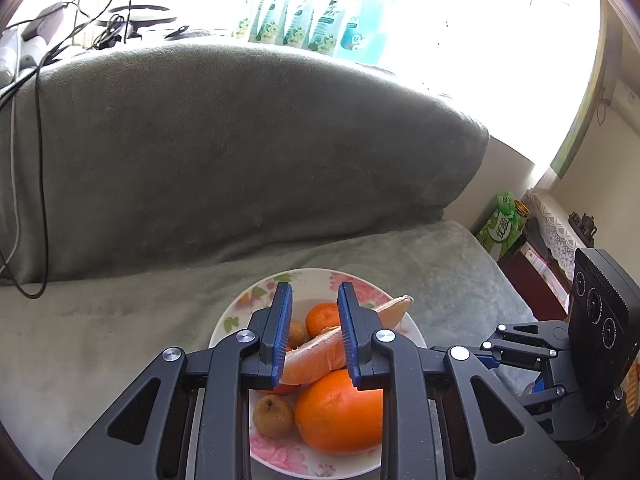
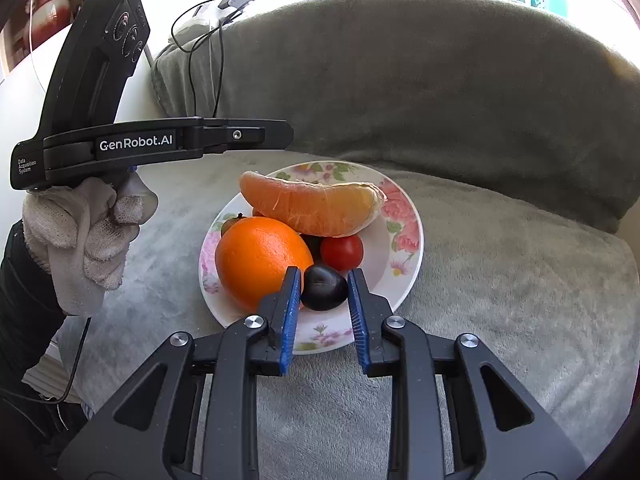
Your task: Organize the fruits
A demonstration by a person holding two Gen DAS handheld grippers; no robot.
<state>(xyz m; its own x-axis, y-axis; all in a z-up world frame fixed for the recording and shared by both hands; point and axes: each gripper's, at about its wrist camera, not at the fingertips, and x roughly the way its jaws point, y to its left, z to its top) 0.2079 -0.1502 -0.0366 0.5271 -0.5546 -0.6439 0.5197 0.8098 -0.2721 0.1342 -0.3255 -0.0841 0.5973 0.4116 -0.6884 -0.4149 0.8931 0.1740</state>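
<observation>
Grey fleecy sofa (image 2: 500,300), floral plate (image 2: 404,240) piled with fruit. Right gripper (image 2: 324,286) has its jaws slightly apart around the dark plum (image 2: 323,287) at the near rim, not squeezing it. I'd back straight out, since the big orange (image 2: 260,260) crowds its left. Left gripper (image 1: 314,304) hovers closed, holding nothing.

Up and to your right gripper's (image 2: 324,276) left, the black side of your left gripper (image 2: 160,144) reads "GenRobot.AI" in white; at its rear end, small white print says "Data Acquisition System". Far right of your left gripper, a green package (image 1: 502,226) carries large Chinese characters, too blurred to make out. The pouches (image 1: 316,20) far ahead show unreadable print.
</observation>
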